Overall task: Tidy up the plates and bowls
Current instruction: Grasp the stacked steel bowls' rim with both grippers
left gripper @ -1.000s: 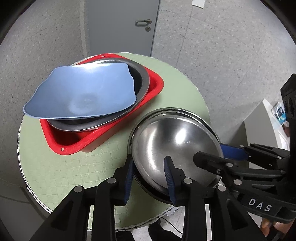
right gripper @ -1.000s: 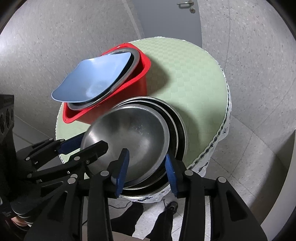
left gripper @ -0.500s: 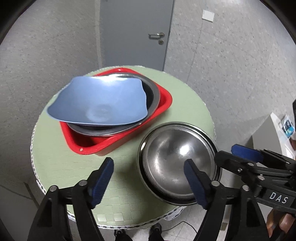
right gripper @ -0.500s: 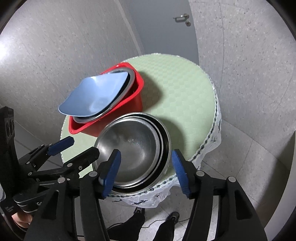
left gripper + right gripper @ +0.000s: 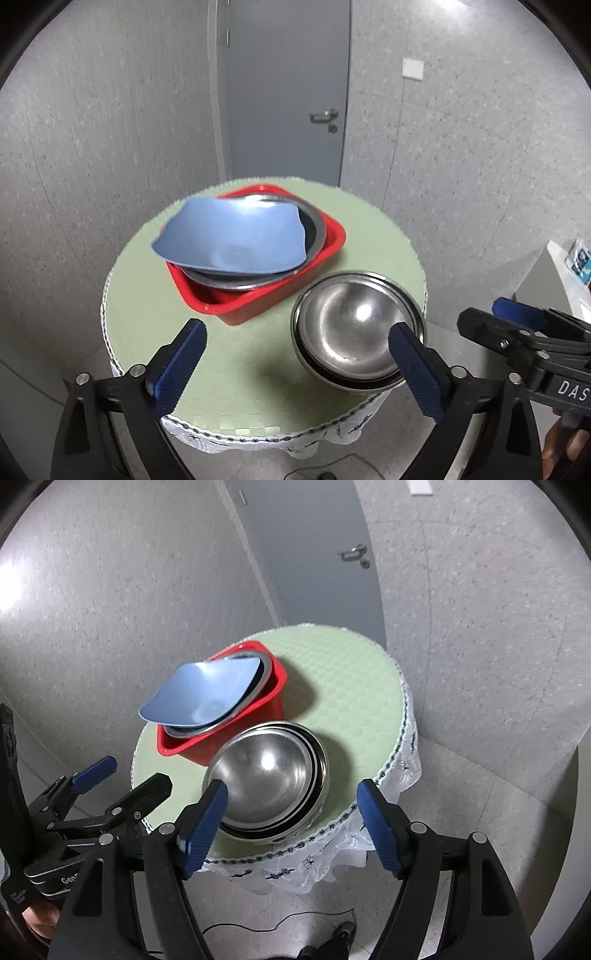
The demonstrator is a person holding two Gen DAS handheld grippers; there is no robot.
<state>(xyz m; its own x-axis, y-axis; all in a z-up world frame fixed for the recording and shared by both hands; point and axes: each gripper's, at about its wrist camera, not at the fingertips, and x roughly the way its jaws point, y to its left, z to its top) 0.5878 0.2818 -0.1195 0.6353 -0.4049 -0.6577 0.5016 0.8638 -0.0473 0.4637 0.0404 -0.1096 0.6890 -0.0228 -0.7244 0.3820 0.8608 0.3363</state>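
A nest of steel bowls (image 5: 351, 339) sits at the near edge of a round counter (image 5: 258, 369) covered in pale green checked cloth; the topmost bowl is shiny, with a bright glint in its hollow, and the rims of at least two more show beneath it (image 5: 273, 779). Just beyond the bowls, touching or nearly touching them, a red plastic tub (image 5: 325, 254) holds a steel plate (image 5: 314, 229) with a dark inside, and across that plate a blue squarish plate (image 5: 232, 236) lies tilted, its far-left corner jutting out past the tub's rim (image 5: 199, 694).

The left tool (image 5: 295, 358) hangs above the counter's near edge with its blue-padded fingers (image 5: 181, 362) spread wide, gripping nothing and touching nothing. The right tool (image 5: 291, 823) hovers just short of the steel bowls, its fingers likewise splayed far apart and empty; the bowls show between them. Each tool appears at the edge of the other's camera.

Behind the counter, past the tub, stands a grey door (image 5: 284, 92) with a metal lever handle (image 5: 323, 115), set in a speckled grey wall (image 5: 110, 129).
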